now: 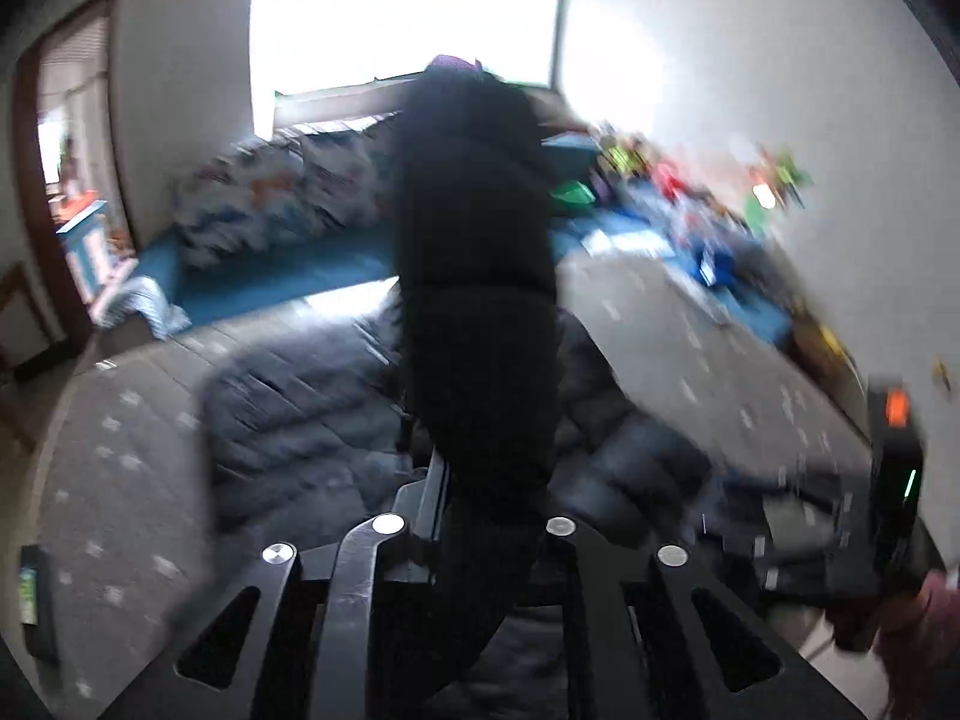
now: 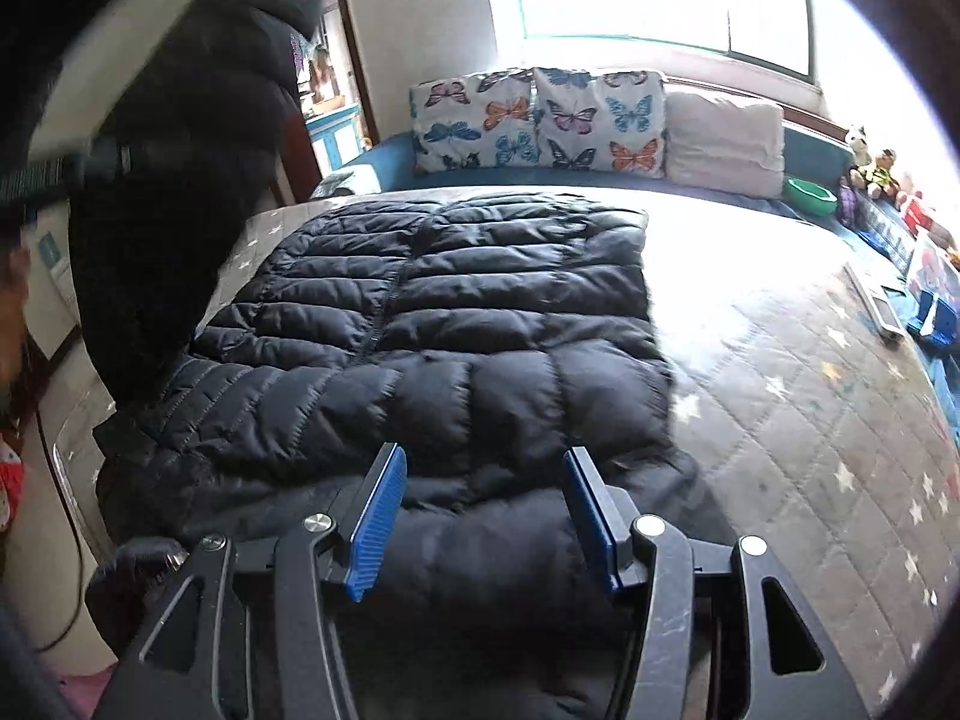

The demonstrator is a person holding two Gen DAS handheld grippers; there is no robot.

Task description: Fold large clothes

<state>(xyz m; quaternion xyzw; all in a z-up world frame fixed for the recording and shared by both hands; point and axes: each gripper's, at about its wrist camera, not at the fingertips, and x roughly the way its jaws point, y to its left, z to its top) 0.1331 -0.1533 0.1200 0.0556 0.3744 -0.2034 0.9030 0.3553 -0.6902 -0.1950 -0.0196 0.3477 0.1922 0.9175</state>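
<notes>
A black quilted puffer jacket (image 2: 432,324) lies flat on the bed, zip up the middle. My left gripper (image 1: 480,498) is shut on one jacket sleeve (image 1: 474,276) and holds it raised above the jacket; the lifted sleeve (image 2: 198,138) hangs at the left of the right wrist view. The left view is blurred by motion. My right gripper (image 2: 480,516) is open with blue pads (image 2: 375,519), hovering just over the jacket's near edge and holding nothing. It also shows at the right of the left wrist view (image 1: 894,480).
The bed has a grey star-pattern quilt (image 2: 810,408). Butterfly pillows (image 2: 540,120) and a white pillow (image 2: 723,141) line the headboard under a bright window. Toys, a green bowl (image 2: 810,195) and boxes crowd the bed's right side. A doorway (image 2: 330,78) is at the left.
</notes>
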